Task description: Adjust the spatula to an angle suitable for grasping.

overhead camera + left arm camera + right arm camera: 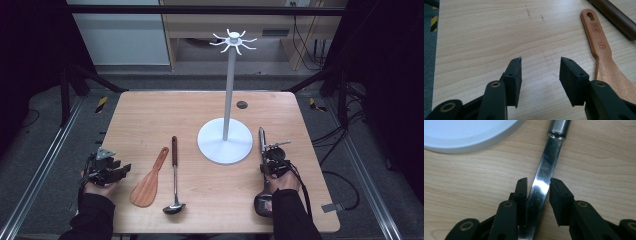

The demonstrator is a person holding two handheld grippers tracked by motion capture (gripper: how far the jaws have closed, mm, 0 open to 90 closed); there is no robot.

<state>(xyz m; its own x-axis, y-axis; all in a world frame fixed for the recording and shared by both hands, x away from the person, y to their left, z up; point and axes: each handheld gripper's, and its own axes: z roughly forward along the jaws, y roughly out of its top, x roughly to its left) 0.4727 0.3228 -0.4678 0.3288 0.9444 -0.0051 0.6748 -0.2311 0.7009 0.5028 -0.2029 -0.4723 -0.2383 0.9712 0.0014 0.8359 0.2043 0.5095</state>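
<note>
A steel utensil point(261, 137) lies on the right side of the wooden table point(150, 115), its dark head near the front edge. My right gripper point(272, 162) is shut on it: in the right gripper view the flat shiny shank point(546, 162) runs between the jaws of the right gripper point(537, 181), and both pads touch its edges. My left gripper point(122, 170) rests at the table's left edge. The left gripper point(540, 60) is open, with bare wood between its jaws. A wooden spatula point(150, 182) point(602, 55) lies just to its right.
A white utensil stand point(225, 142) with a tall pole and hooked top stands mid-table; its round base point(461, 135) is close to the left of the right gripper. A ladle with a dark wooden handle point(174, 165) point(619, 17) lies beside the spatula. A small dark grommet point(242, 104) sits behind the stand.
</note>
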